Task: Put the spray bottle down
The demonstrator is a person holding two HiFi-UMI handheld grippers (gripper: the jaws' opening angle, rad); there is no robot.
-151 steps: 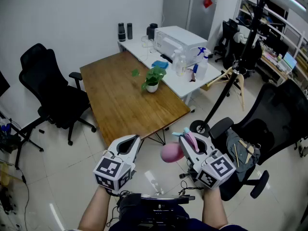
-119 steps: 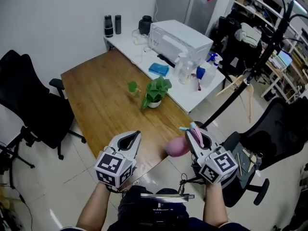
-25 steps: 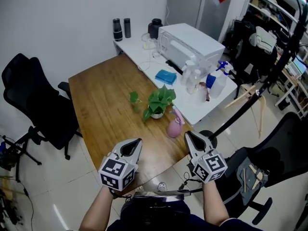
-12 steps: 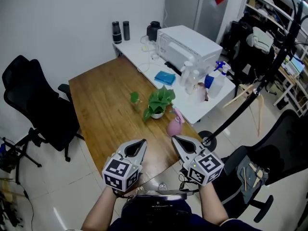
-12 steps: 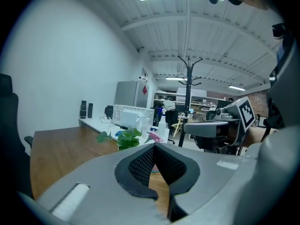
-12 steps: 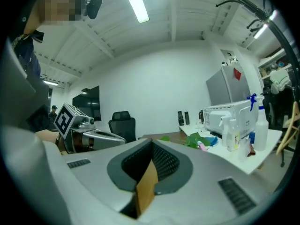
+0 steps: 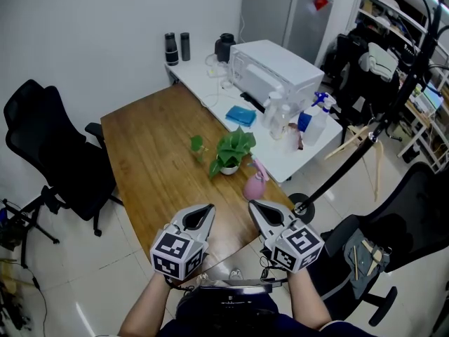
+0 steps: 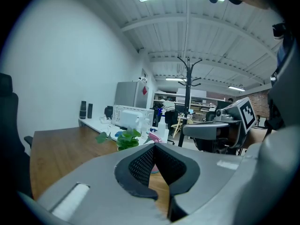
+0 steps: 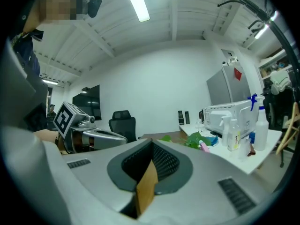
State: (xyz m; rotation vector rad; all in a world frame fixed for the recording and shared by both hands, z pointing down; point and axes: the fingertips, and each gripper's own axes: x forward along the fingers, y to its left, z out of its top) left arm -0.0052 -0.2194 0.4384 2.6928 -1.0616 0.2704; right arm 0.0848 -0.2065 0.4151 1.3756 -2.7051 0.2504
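Wood worktop fills the middle, with a black office chair off its left side. A potted plant stands near its right edge. Both tongs hover side by side over the near corner: the left tongs are pressed together and empty, and the right tongs are likewise closed on nothing. The pink spray bottle stands upright on the worktop just beside the plant, apart from the right tongs.

**Right gripper: jaws together, nothing between them**
Beyond the tips, the pink spray bottle stands on the wooden table, just beside a green plant and apart from the jaws. The left gripper is at the left, a black chair stands behind, and a white appliance is at the right.
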